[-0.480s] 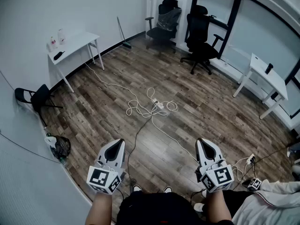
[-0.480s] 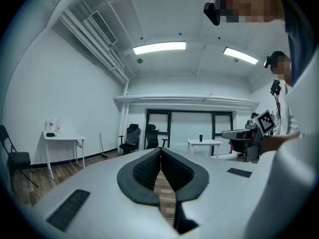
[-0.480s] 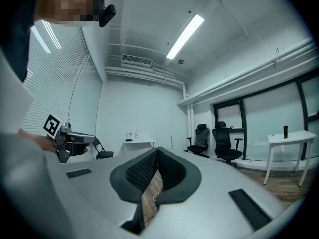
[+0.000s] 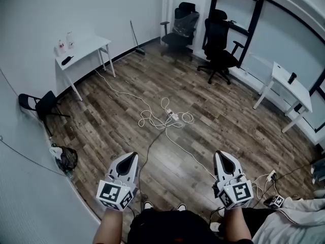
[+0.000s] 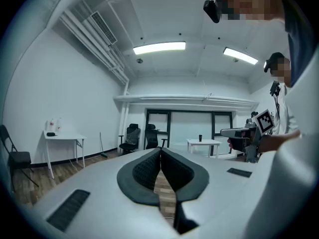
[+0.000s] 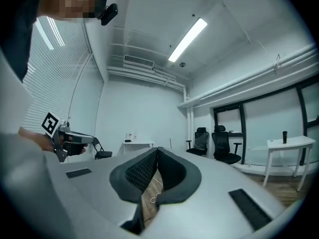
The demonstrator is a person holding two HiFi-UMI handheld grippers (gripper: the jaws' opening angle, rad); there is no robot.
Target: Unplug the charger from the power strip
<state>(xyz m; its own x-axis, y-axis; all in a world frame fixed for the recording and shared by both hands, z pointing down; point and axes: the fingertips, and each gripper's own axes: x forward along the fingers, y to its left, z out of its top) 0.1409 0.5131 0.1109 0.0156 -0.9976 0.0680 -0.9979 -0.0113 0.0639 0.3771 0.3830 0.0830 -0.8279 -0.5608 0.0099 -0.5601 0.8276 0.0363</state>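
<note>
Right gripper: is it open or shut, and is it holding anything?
Shut and empty. The right gripper has its jaws meeting at the tips, with nothing between them.

White power strip lies flat on wood floor mid-room, angled diagonally; white cable in loose loops around and touching it, one run trailing up-left; charger on it too small to make out

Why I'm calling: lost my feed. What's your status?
Left tool, right tool shut, empty. White power strip on wooden floor ahead, untouched. Nothing in the way.
</note>
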